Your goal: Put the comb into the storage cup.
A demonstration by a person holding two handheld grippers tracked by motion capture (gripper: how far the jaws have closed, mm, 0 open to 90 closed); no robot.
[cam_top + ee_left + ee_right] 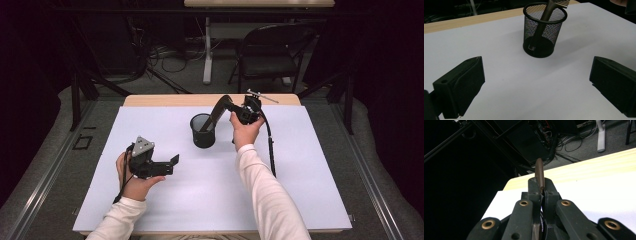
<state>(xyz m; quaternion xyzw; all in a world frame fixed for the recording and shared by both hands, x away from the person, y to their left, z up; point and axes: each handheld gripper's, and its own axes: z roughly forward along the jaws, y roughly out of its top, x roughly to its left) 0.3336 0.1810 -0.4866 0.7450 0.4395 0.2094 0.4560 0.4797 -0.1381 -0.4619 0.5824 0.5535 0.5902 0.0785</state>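
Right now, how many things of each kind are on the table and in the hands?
Hand-held gripper: 2, left hand-held gripper and right hand-held gripper
Black mesh cup: 1
Brown comb: 1
Total: 4

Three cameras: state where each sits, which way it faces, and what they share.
High view: above the person's side, facing forward and down on the table; both forearms and grippers show.
Left gripper view: on the left gripper, jaws wide, facing the mesh cup.
Right gripper view: on the right gripper, clamping a comb.
Shared: cup and comb.
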